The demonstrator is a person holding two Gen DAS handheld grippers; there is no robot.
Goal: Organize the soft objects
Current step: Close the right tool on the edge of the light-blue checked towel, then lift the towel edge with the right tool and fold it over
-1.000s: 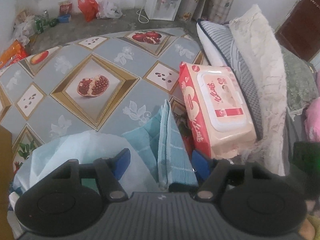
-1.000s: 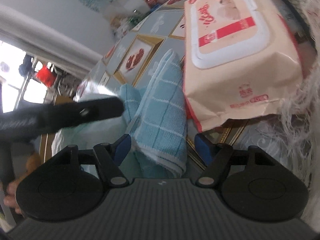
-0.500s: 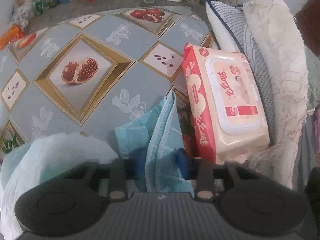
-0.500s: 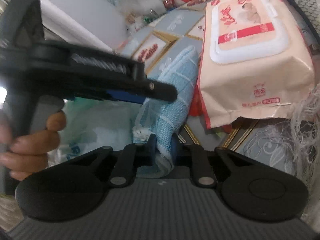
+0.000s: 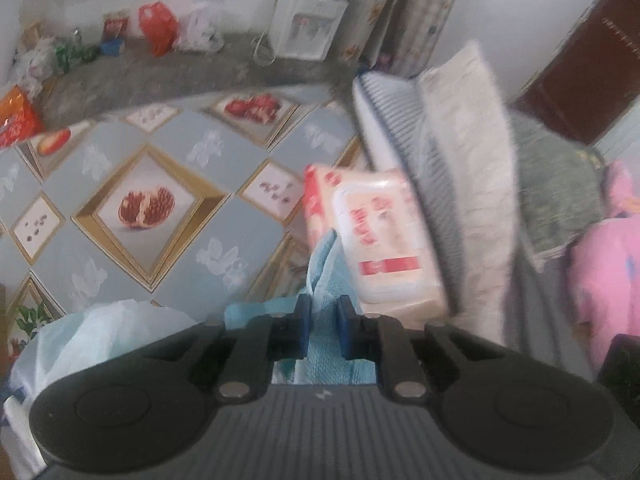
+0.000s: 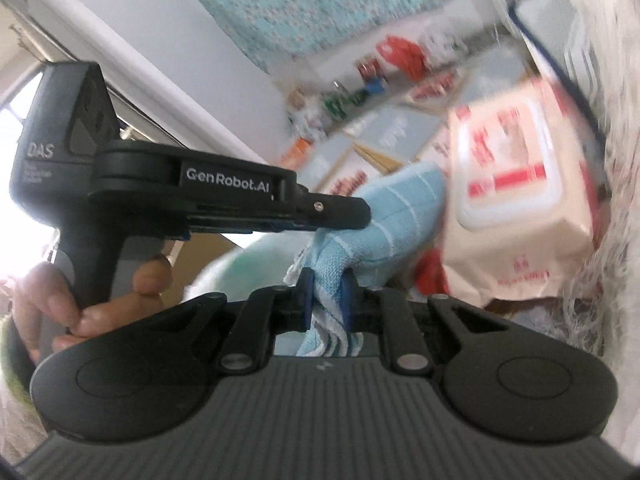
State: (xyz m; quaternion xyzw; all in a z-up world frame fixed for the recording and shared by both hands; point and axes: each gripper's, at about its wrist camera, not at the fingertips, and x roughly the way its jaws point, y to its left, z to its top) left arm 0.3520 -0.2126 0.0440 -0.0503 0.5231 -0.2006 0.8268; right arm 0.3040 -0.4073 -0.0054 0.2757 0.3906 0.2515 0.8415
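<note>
A light blue checked towel (image 5: 326, 280) hangs pinched between both grippers above the patterned table cover (image 5: 168, 152). My left gripper (image 5: 323, 320) is shut on one edge of the towel. My right gripper (image 6: 328, 292) is shut on another edge of the towel (image 6: 400, 208), near its white hem. In the right wrist view the left gripper's black body (image 6: 224, 200) reaches in from the left, held by a hand (image 6: 80, 300), its tip on the towel. A pink and red pack of wet wipes (image 5: 380, 232) lies just right of the towel.
A pale crumpled plastic bag (image 5: 100, 332) lies left of the towel. Pillows and folded bedding (image 5: 460, 168) are stacked to the right, with a pink cloth (image 5: 608, 272) beyond. Bags and a white appliance (image 5: 308, 28) stand on the floor past the table's far edge.
Both grippers went from open around the towel to shut on it. Both have since risen, lifting the towel off the surface, and the views are now blurred.
</note>
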